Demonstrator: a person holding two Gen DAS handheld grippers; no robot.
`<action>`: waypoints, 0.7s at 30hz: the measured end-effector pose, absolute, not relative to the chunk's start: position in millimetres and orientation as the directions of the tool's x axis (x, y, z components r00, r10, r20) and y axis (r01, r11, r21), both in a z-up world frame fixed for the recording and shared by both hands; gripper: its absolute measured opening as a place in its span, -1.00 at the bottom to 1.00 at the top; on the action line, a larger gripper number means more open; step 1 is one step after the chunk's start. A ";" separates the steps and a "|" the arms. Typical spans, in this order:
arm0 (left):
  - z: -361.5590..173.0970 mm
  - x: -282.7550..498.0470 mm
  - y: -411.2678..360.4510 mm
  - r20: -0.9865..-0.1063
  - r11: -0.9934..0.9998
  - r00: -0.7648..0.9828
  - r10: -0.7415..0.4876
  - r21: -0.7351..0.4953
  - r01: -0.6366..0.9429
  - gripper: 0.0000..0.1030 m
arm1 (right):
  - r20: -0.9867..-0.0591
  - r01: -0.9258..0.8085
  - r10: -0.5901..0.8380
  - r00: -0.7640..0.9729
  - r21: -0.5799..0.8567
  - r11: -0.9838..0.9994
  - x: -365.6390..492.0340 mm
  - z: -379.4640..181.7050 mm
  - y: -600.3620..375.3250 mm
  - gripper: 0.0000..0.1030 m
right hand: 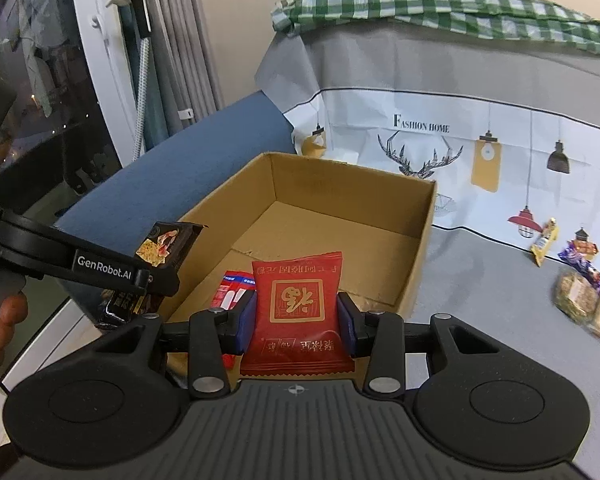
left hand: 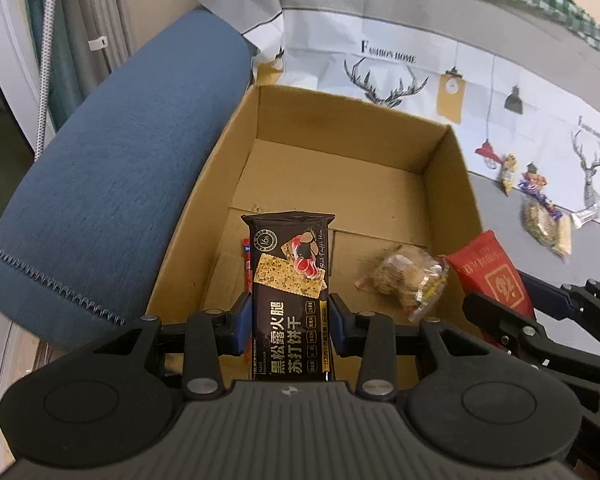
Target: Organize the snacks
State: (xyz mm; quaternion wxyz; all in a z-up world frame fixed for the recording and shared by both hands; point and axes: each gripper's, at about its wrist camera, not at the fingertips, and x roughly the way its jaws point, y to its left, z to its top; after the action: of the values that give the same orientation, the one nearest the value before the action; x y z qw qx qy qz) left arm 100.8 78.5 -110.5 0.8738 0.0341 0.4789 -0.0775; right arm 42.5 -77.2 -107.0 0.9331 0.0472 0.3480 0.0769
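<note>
1. Left tool (left hand: 290,320) is pinching a black cracker packet (left hand: 288,280), blue pads pressed on both long sides, the packet upright over the near end of the cardboard box (left hand: 456,168).
2. From the right wrist view the same left tool (right hand: 156,276) comes in from the left edge, packet poking out above and below its fingers, a person's hand (right hand: 0,320) on the grip.
3. Right tool (right hand: 296,316) is clamped on a red snack pouch (right hand: 298,300), pads squeezing its 2 sides, the pouch over the near edge of the box.
4. In the left wrist view that red pouch shows at the box's right wall.
5. Inside the box: a clear bag of small snacks (left hand: 408,280) on the floor at the right, and a red-and-white packet (right hand: 230,290) on the floor at the left.
6. Box sits beside a blue cushion (left hand: 120,168), on a grey cloth with deer prints (right hand: 480,272).
7. Off to the right on that cloth, a loose cluster of snacks (right hand: 580,288) lies well apart from the box.
</note>
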 end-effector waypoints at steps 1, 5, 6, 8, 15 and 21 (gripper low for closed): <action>-114.1 106.6 78.5 -0.847 0.985 0.523 -0.100 -0.012 0.170 -0.17 | -0.647 -0.111 0.176 0.742 0.140 0.984 49.0 -110.2 -76.0 -0.16; -129.4 127.9 77.5 -0.862 0.985 0.500 -0.086 0.003 0.175 -0.17 | -0.667 -0.111 0.171 0.725 0.131 0.985 74.2 -123.7 -73.3 -0.16; -132.9 132.6 76.7 -0.864 0.984 0.497 -0.084 0.007 0.178 -0.17 | -0.672 -0.110 0.169 0.721 0.129 0.985 80.4 -127.1 -73.1 -0.15; -139.7 140.9 75.5 -0.869 0.984 0.490 -0.074 0.018 0.180 -0.17 | -0.681 -0.105 0.162 0.714 0.125 0.987 90.5 -133.4 -73.8 -0.15; -160.1 164.9 71.1 -0.877 0.982 0.480 -0.037 0.057 0.180 -0.17 | -0.703 -0.098 0.139 0.698 0.098 0.990 119.6 -152.7 -75.8 -0.15; -155.8 169.7 72.2 -0.857 0.985 0.515 -0.021 0.072 0.159 1.00 | -0.706 -0.104 0.131 0.696 0.081 0.991 136.2 -158.7 -75.7 0.16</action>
State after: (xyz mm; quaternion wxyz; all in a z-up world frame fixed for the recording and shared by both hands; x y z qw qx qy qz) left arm 169.7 72.2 -155.8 0.8674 0.0707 0.4898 -0.0519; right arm 136.2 -75.7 -158.7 0.9206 0.0174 0.3848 0.0639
